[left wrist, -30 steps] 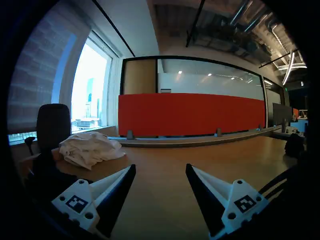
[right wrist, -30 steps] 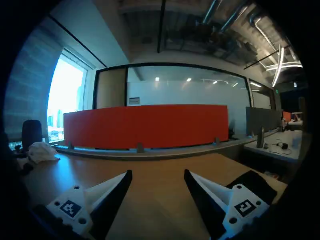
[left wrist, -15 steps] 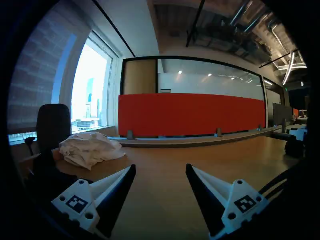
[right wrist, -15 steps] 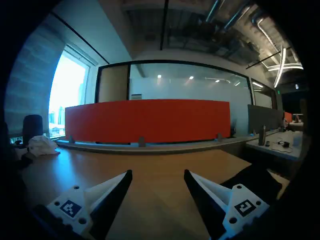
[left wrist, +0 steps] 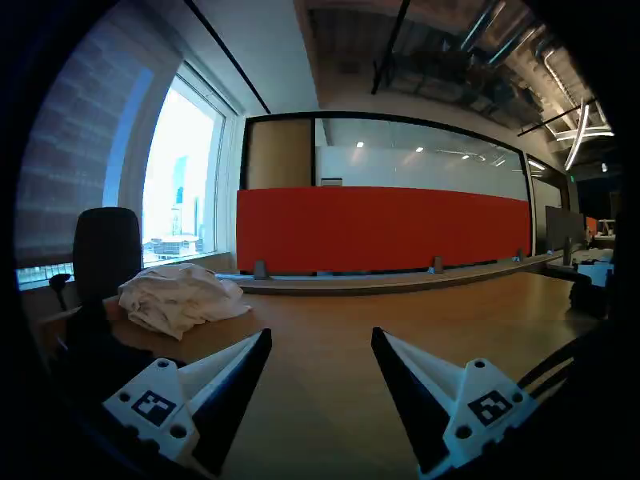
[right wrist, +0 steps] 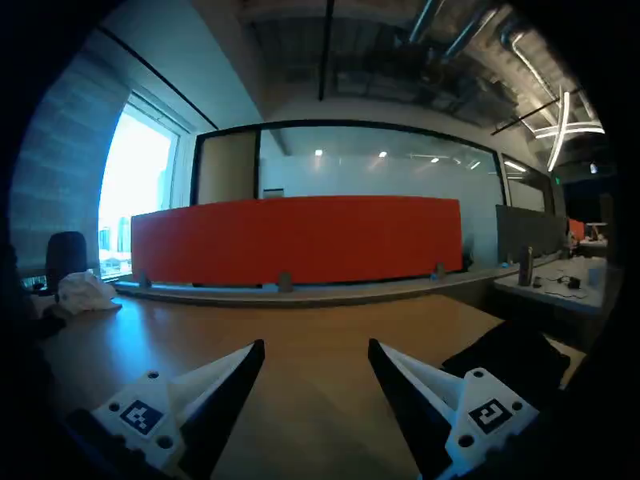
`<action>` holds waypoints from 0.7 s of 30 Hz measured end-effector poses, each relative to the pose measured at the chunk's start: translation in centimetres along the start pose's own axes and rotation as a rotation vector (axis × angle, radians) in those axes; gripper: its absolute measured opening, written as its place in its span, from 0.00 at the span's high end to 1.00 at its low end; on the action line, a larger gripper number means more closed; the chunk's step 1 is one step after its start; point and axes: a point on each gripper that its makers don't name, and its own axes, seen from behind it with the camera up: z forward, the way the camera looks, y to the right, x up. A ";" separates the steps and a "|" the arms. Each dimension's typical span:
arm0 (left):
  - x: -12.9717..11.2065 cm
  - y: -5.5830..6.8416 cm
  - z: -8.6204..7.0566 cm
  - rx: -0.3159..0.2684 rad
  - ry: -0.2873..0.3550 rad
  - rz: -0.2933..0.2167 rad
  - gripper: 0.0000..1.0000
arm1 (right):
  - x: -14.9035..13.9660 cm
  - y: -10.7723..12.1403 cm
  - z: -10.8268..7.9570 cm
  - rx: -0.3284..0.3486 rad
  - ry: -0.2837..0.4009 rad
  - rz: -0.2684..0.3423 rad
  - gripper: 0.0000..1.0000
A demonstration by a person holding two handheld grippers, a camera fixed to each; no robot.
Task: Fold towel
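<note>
The left gripper (left wrist: 321, 330) is spread wide, its two white and black fingers (left wrist: 216, 384) apart with bare wood between them and nothing held. It hangs low over the wooden table (left wrist: 320, 424), pointing along it. Each finger carries a square black-and-white marker near its base.

The towel (left wrist: 180, 298), white and crumpled in a loose heap, lies on the table ahead and to the left of this gripper, beyond the left fingertip and not touching it. A dark shape (left wrist: 92, 344) sits just left of the left finger, too dim to name. Behind the towel stands a black office chair (left wrist: 106, 252), and past that a bright window (left wrist: 180, 200). Straight ahead, at the table's far edge, runs a red partition (left wrist: 384, 228).

The right gripper (right wrist: 315, 342) is likewise spread open and empty, low over the same wood surface (right wrist: 312, 424). From here the heap of cloth (right wrist: 84, 292) lies well apart, far ahead and to the left, near the chair (right wrist: 66, 256). Just beyond its right finger lies a flat black item (right wrist: 512, 356) on the table. The red screen (right wrist: 296, 238) stands ahead, and farther right a neighbouring desk (right wrist: 552, 288) carries small things.
</note>
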 end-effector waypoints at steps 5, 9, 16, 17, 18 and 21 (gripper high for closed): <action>0.0 0.0 0.0 0.000 0.000 0.000 0.08 | -0.1 -0.2 -0.2 0.001 0.007 -0.007 0.00; 0.0 0.0 0.0 0.000 0.000 0.000 0.08 | -0.1 -0.3 -0.4 0.004 0.015 -0.015 0.00; 0.0 0.0 0.1 0.000 0.000 0.000 0.08 | -0.2 -0.3 -0.4 0.010 0.015 -0.015 0.00; 0.0 0.0 0.1 0.000 0.000 0.000 0.08 | -0.2 -0.3 -0.4 0.012 0.014 -0.017 0.00; 0.0 0.0 0.1 0.000 0.000 0.000 0.08 | -0.2 -0.3 -0.4 0.013 0.014 -0.020 0.00; 0.0 0.0 0.0 0.000 0.000 0.000 0.08 | -0.2 -0.5 -0.4 0.015 0.014 -0.029 0.00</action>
